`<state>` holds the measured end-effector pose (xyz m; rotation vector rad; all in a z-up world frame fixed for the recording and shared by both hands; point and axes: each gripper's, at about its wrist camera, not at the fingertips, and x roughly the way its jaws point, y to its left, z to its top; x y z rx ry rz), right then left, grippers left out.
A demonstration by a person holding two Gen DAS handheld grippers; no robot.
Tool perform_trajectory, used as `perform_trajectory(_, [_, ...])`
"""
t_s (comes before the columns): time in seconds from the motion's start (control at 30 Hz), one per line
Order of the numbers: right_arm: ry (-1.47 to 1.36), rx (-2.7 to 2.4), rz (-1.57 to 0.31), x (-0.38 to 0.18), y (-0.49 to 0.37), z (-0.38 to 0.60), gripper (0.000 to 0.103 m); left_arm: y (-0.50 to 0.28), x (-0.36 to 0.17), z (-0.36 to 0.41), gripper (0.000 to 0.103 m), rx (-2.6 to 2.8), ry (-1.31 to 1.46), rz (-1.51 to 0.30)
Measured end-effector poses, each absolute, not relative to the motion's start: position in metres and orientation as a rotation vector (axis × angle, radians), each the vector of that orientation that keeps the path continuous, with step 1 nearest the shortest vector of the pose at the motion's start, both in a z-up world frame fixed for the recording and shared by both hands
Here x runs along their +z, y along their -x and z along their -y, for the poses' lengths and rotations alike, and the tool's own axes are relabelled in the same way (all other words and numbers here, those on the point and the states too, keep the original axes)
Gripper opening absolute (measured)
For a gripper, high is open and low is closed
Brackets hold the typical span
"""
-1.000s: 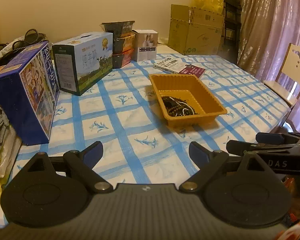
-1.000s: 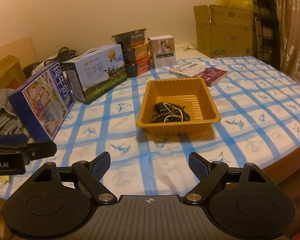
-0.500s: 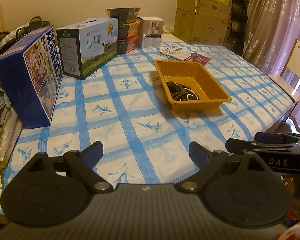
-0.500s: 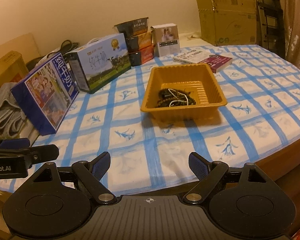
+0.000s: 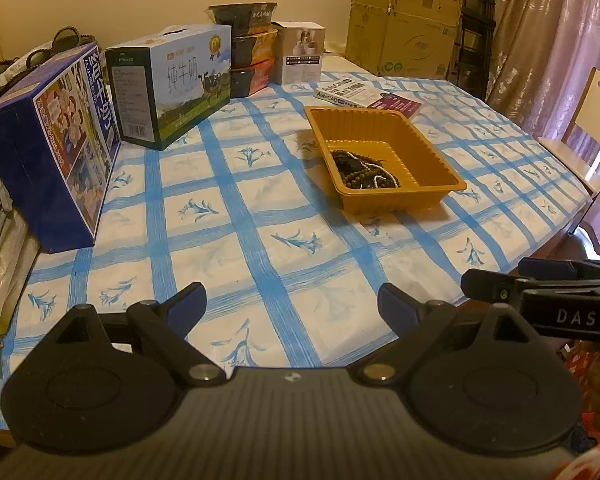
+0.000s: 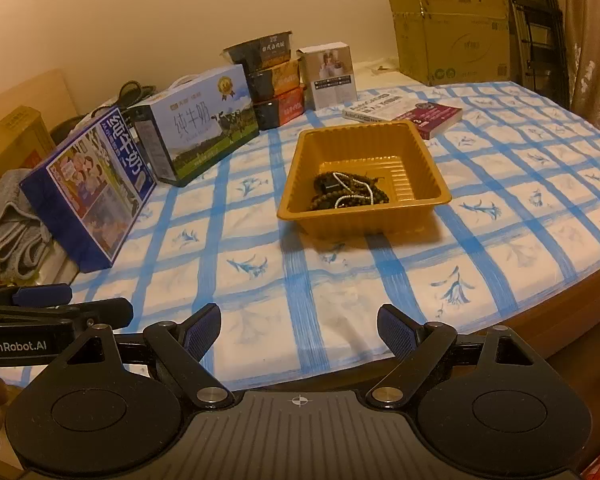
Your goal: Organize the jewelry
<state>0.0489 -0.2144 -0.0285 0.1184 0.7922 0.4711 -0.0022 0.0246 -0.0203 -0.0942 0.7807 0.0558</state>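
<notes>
Both views have tipped down since a second ago, so the tray sits higher and farther off.

From the left wrist, my left gripper [image 5: 292, 304] is spread and empty; the tray [image 5: 440, 160] lies at one o'clock, well apart, beads [image 5: 364, 170] heaped in its near corner. From the right wrist, my right gripper [image 6: 300, 330] is spread wide, empty; the tray [image 6: 292, 196] stands at twelve o'clock, beads [image 6: 348, 192] tangled inside. I judge the strands could snag and lift together, or the light tray could slide on the tablecloth [image 6: 340, 280].
</notes>
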Motion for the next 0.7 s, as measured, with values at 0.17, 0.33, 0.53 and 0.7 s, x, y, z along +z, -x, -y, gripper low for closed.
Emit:
perform_trajectory(0.17, [-0.116, 0.471, -0.797, -0.0298, -0.0493, 0.2139, 0.085, 0.0017, -0.0207, -0.0251, 0.092, 0.057, 0.094, -0.781])
perform_trajectory(0.33, [-0.114, 0.468, -0.800, -0.0309, -0.0504, 0.2136, 0.085, 0.0012, -0.0208, -0.0255, 0.092, 0.056, 0.095, -0.781])
perform_trajectory(0.53, [-0.114, 0.468, -0.800, -0.0314, -0.0507, 0.2138, 0.085, 0.0010, -0.0209, -0.0253, 0.092, 0.057, 0.093, -0.780])
perform_trajectory(0.7, [-0.114, 0.468, -0.800, -0.0314, -0.0510, 0.2137, 0.085, 0.0003, -0.0209, -0.0258, 0.092, 0.056, 0.093, -0.778])
